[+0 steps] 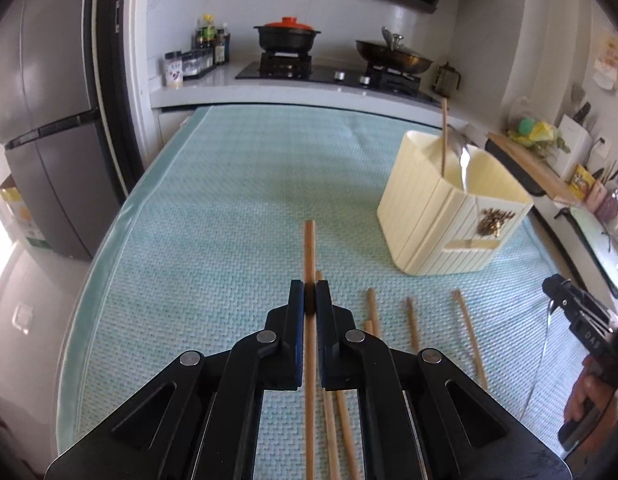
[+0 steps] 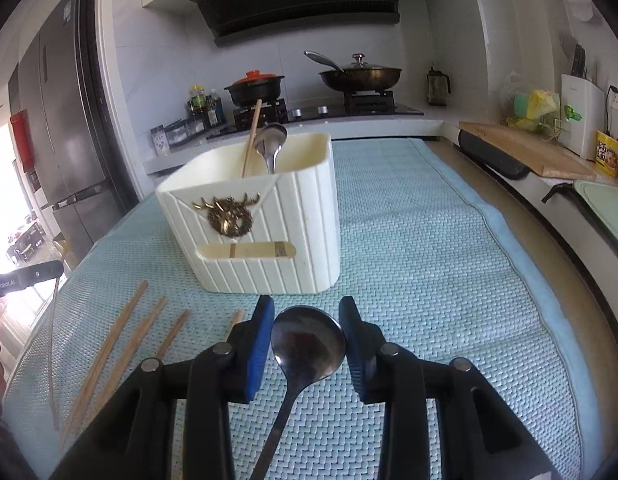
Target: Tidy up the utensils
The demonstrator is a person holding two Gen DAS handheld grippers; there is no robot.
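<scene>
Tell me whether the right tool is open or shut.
Open. The right tool has its blue pads spread wide on either side of the spoon bowl lying on the mat, with visible gaps.

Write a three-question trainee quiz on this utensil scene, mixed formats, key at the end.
1. True or false: the left gripper is shut on a wooden chopstick.
2. What lies between the open fingers of the right gripper? A) dark metal spoon B) fork C) knife
3. Fill in: the cream ribbed plastic utensil holder already contains one chopstick and one silver ____.

Key: 1 true; 2 A; 3 spoon.
</scene>
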